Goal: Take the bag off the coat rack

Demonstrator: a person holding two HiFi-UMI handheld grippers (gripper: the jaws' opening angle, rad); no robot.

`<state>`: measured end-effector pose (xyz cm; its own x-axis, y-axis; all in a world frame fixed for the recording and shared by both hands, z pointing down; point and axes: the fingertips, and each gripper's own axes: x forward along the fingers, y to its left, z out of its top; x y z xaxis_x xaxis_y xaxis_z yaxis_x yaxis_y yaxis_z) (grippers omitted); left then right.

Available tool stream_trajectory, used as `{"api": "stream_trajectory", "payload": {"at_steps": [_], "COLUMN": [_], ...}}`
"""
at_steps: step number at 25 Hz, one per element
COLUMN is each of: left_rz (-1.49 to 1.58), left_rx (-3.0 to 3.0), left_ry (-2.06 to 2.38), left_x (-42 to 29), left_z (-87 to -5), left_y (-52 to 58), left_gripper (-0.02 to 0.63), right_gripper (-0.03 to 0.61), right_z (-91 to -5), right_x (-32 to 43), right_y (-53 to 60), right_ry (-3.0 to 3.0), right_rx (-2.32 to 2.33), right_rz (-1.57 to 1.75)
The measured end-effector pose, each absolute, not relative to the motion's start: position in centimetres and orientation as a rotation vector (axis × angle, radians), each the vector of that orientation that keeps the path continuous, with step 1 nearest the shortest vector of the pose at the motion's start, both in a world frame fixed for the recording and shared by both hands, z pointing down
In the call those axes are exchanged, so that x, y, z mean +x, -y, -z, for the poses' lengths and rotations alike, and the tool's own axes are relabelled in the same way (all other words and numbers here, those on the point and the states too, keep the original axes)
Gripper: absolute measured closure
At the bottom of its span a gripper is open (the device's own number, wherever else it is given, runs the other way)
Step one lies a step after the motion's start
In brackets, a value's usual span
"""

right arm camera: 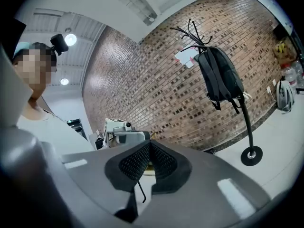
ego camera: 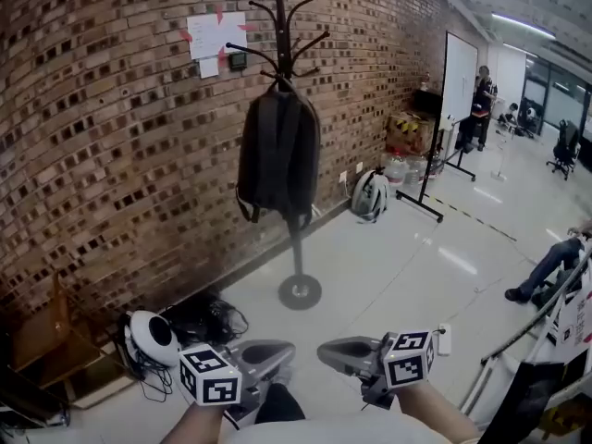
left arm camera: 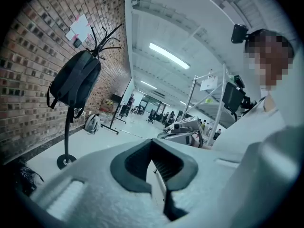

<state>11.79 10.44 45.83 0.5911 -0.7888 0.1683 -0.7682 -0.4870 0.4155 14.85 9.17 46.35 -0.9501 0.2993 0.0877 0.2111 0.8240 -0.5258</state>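
A dark backpack (ego camera: 277, 155) hangs from a hook of the black coat rack (ego camera: 294, 248), which stands on a round base in front of the brick wall. My left gripper (ego camera: 277, 353) and right gripper (ego camera: 330, 352) are low in the head view, close to my body and tips toward each other, well short of the rack. Both are shut with nothing between the jaws. The left gripper view has the backpack (left arm camera: 76, 82) far off at upper left, beyond the left gripper (left arm camera: 153, 150). In the right gripper view the backpack (right arm camera: 221, 77) hangs at upper right, past the right gripper (right arm camera: 148, 151).
A white helmet-like object (ego camera: 151, 337) and a black cable tangle (ego camera: 211, 316) lie on the floor at left. A grey bag (ego camera: 370, 195) leans on the wall behind the rack, beside a whiteboard stand (ego camera: 435, 146) and boxes (ego camera: 410, 132). A seated person's legs (ego camera: 544, 271) are at right.
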Motion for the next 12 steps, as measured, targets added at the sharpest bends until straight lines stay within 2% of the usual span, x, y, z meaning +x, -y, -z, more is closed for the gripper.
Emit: {"api": "stream_trajectory", "payload": {"at_steps": [6, 12], "left_rz": [0.077, 0.055], "left_rx": [2.382, 2.426], "left_ry": [1.194, 1.166], "left_x": [2.1, -12.3], "left_z": [-46.4, -44.4], "left_y": [-1.4, 10.0], "left_gripper": [0.614, 0.614], "right_gripper": [0.581, 0.581], "right_z": [-47.4, -45.3], "right_x": [6.2, -7.7], "right_y": [-0.3, 11.0], "right_ry": [2.834, 2.871], "right_rx": [-0.307, -0.225], "right_rz": [-0.843, -0.809]}}
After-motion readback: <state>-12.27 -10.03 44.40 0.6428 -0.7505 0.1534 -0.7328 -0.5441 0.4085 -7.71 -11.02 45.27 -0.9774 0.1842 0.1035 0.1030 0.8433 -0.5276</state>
